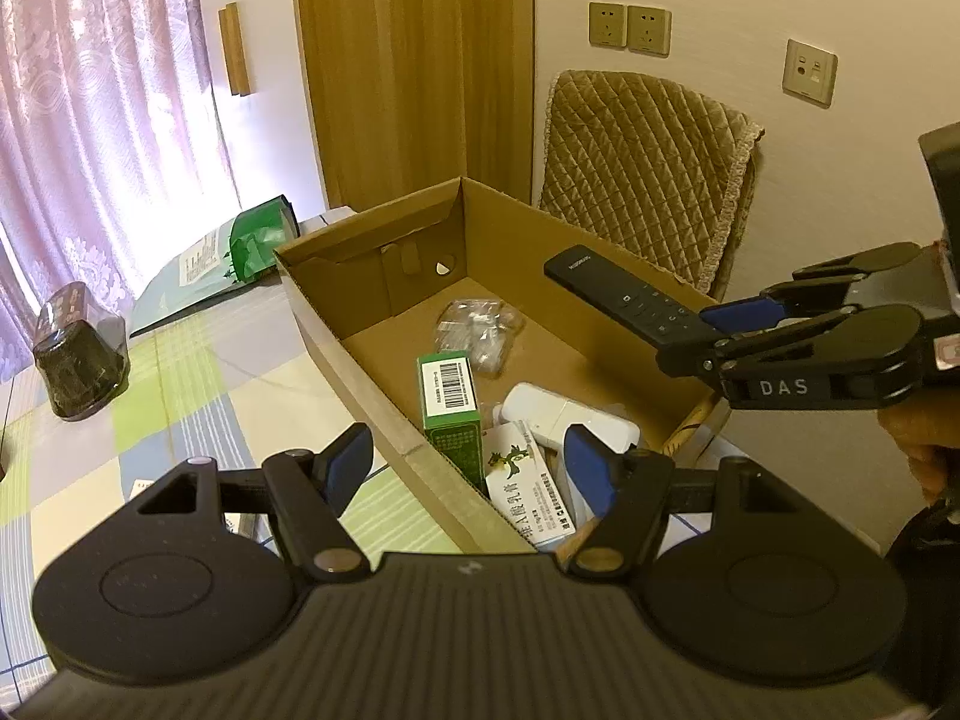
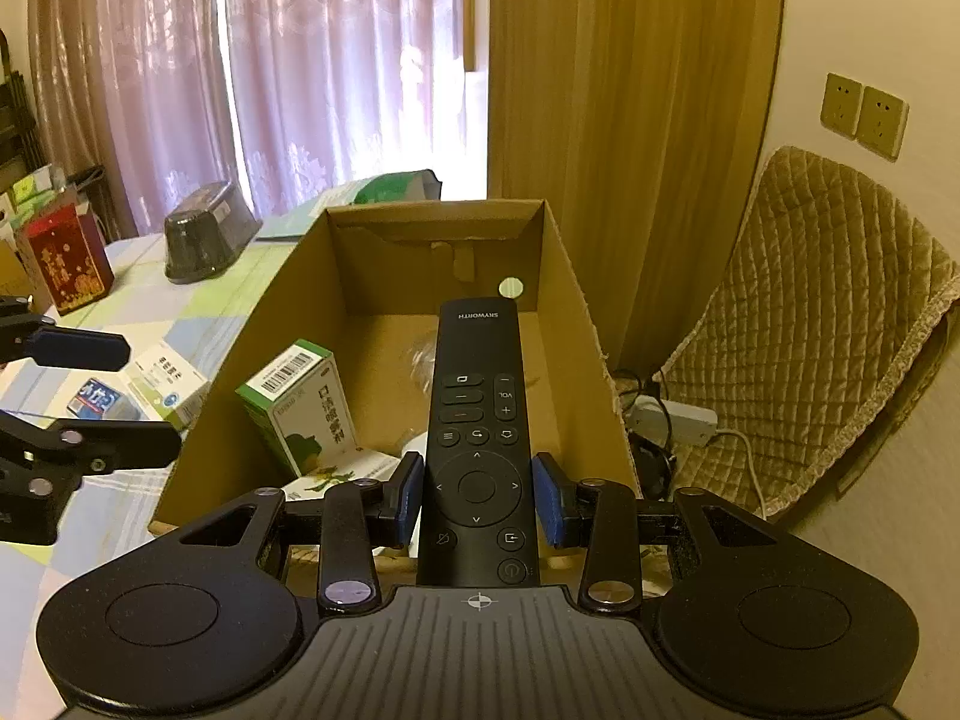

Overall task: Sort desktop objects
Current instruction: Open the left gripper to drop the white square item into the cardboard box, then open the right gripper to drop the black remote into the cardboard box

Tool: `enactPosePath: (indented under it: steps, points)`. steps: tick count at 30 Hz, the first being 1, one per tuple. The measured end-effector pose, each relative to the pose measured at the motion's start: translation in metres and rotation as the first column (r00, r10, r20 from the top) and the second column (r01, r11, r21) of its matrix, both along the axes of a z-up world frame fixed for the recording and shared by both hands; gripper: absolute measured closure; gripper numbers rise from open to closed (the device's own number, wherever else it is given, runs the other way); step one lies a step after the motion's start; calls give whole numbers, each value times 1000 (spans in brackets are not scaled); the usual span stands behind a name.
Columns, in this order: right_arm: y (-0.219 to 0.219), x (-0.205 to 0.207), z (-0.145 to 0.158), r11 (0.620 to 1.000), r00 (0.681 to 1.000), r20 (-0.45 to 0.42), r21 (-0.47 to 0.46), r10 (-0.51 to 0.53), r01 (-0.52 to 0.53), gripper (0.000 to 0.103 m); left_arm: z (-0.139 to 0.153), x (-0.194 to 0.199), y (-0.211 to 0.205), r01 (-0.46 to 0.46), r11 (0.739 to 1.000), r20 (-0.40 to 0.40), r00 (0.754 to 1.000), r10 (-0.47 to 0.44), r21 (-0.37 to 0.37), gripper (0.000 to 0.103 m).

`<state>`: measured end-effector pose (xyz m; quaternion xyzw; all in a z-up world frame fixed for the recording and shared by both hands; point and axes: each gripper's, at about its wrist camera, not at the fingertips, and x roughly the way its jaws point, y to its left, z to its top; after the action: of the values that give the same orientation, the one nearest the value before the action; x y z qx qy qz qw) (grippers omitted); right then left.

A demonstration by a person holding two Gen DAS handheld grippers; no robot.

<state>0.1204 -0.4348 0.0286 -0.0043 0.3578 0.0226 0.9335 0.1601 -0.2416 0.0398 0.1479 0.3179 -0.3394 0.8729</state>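
One remote (image 2: 477, 450) — clamped between right tongs (image 2: 480, 498) | above cardboard box (image 2: 558, 300)

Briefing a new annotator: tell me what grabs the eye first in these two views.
The black remote, clamped between the right gripper's blue pads, juts out over the open cardboard box. Inside the box lie a green carton and a white charger. The left gripper hangs open over the box's near wall.

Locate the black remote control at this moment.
The black remote control is clamped in the right gripper, held above the open cardboard box, right of the green medicine box.
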Motion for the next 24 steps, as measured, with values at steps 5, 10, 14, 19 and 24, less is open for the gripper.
enactPosePath:
  steps: [5, 10, 14, 19, 24]
  points:
    - [1, 6, -3, 1000, 1000, -9, -15, 4, -4, 78, 0, 0, 3, -10, 1000, -5, 1000, 10, -6, 36]
    - [3, 12, -4, 1000, 1000, -19, -20, 11, -11, 94, -2, 1, 6, -19, 1000, -8, 1000, 18, -7, 36]
    - [4, 13, -4, 999, 1000, -11, -28, 14, -15, 94, -3, 2, 9, -23, 1000, -13, 1000, 23, -7, 36]
    - [6, 14, -4, 999, 1000, 0, -38, 19, -19, 94, -5, 2, 13, -32, 999, -18, 999, 32, -7, 36]
    - [11, 8, -4, 999, 1000, 10, -47, 27, -27, 94, -7, 1, 21, -47, 999, -25, 999, 47, -9, 36]
